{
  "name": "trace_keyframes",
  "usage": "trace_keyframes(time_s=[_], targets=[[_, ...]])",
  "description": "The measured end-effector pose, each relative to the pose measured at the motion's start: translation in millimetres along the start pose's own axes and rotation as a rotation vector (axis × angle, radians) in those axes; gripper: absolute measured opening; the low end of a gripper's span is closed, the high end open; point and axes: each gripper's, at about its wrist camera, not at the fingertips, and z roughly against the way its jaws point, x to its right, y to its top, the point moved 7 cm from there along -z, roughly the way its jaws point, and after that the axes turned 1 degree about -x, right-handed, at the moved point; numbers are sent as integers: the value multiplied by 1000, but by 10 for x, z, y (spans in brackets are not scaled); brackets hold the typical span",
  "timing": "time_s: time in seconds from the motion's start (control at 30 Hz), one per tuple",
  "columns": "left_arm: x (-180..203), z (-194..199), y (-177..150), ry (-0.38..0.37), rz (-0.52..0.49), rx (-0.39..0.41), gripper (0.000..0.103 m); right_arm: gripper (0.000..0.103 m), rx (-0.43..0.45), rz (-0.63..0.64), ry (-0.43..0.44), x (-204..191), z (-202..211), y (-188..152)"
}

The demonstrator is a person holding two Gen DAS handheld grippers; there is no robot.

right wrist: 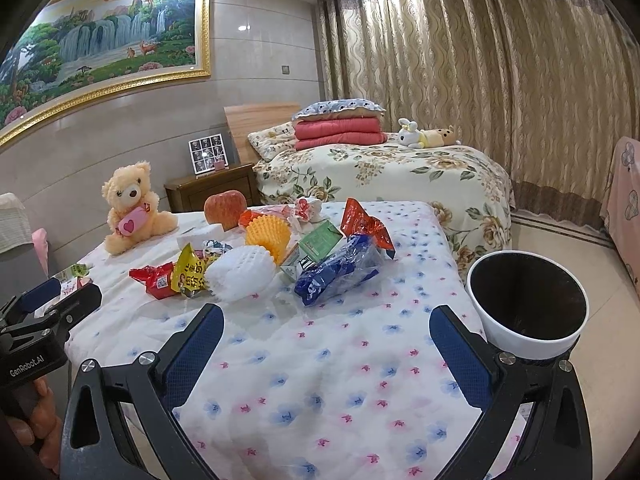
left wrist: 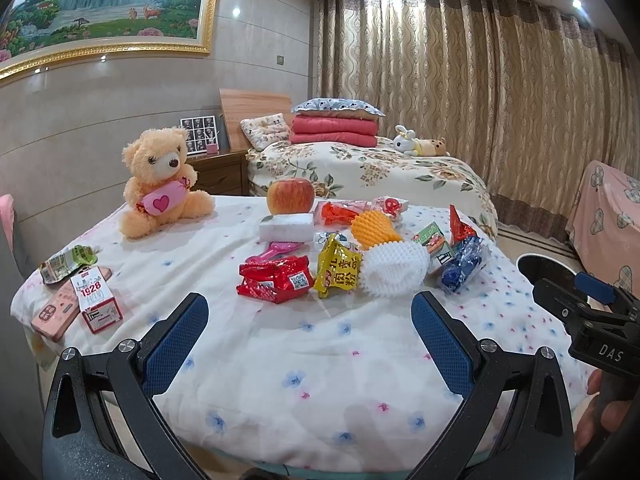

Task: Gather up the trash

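A pile of trash lies mid-table on the flowered cloth (left wrist: 280, 360): a red wrapper (left wrist: 276, 280), a yellow packet (left wrist: 336, 268), a white foam fruit net (left wrist: 394, 270), an orange net (left wrist: 374, 228) and a blue bag (left wrist: 464, 264). The same pile shows in the right wrist view, with the white net (right wrist: 240, 272) and blue bag (right wrist: 340, 272). My left gripper (left wrist: 310, 320) is open and empty, just short of the pile. My right gripper (right wrist: 326, 332) is open and empty, near the table's right edge. A white bin with a black inside (right wrist: 528, 308) stands right of the table.
A teddy bear (left wrist: 160, 180), an apple (left wrist: 291, 196) on a white block (left wrist: 286, 228), a pink phone (left wrist: 64, 308) and small cartons (left wrist: 96, 304) also sit on the table. A bed (left wrist: 372, 168) and nightstand (left wrist: 218, 170) stand behind; curtains (left wrist: 480, 80) beyond.
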Motion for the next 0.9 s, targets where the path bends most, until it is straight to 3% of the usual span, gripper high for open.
trace_keyframes(time_s=[0.9], targets=[[16,-34,-18,1,3,-9,103,103,-3,-14,20,-2,24,25]])
